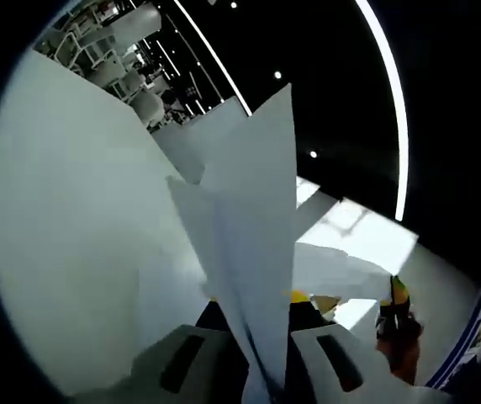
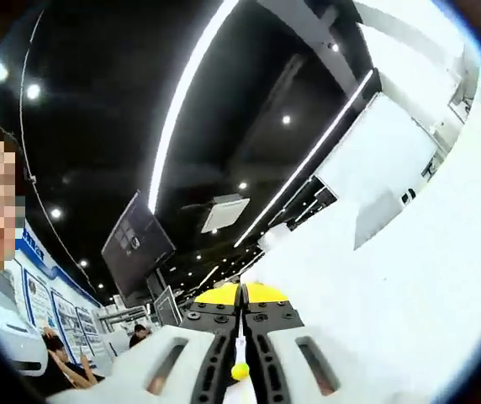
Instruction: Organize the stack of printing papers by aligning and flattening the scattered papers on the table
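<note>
I am seeing the left hand-held gripper (image 1: 267, 370) closing its 2 jaws on a sheaf of white printing papers (image 1: 253, 244), which is rising straight out ahead of it, long axis running along the jaws to a pointed corner at the far end. The sheets are fanning apart rather than lying flush, so I am judging that squaring their edges is the job still ahead. In the right gripper view, the right hand-held gripper (image 2: 240, 358) is showing its jaws pressed together; I cannot tell whether they are pinching anything. The left one is the arm on the paper. Beyond the papers, the white counter (image 1: 72, 252) is spreading to the left. Farther off, a dark ceiling with long light strips (image 2: 182, 101) is filling the room.
</note>
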`<control>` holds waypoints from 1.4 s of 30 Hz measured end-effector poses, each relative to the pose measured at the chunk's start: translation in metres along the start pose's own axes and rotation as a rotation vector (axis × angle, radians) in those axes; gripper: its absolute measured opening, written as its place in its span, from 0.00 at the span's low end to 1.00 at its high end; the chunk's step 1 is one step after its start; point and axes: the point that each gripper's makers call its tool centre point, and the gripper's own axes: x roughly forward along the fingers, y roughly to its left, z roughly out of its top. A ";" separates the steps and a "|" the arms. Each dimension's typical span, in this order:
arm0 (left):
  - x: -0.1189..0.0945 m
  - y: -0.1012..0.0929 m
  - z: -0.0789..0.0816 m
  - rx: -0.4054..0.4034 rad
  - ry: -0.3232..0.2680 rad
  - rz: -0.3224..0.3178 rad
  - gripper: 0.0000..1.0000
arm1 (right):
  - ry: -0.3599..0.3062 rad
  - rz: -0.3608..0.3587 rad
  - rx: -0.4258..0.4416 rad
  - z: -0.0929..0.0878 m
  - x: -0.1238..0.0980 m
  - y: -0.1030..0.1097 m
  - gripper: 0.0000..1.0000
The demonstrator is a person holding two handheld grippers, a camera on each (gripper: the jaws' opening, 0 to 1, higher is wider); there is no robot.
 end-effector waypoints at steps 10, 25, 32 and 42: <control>0.000 0.002 0.001 -0.004 0.000 0.002 0.08 | 0.058 -0.061 0.048 -0.032 -0.016 -0.019 0.00; -0.001 -0.001 0.000 -0.016 0.002 -0.005 0.08 | 0.191 -0.165 0.084 -0.071 -0.044 -0.054 0.00; -0.001 0.002 0.001 -0.018 0.002 -0.003 0.09 | 0.271 -0.184 0.104 -0.091 -0.052 -0.057 0.00; -0.001 0.004 0.002 -0.025 -0.001 -0.008 0.11 | 0.327 -0.166 0.107 -0.101 -0.055 -0.055 0.00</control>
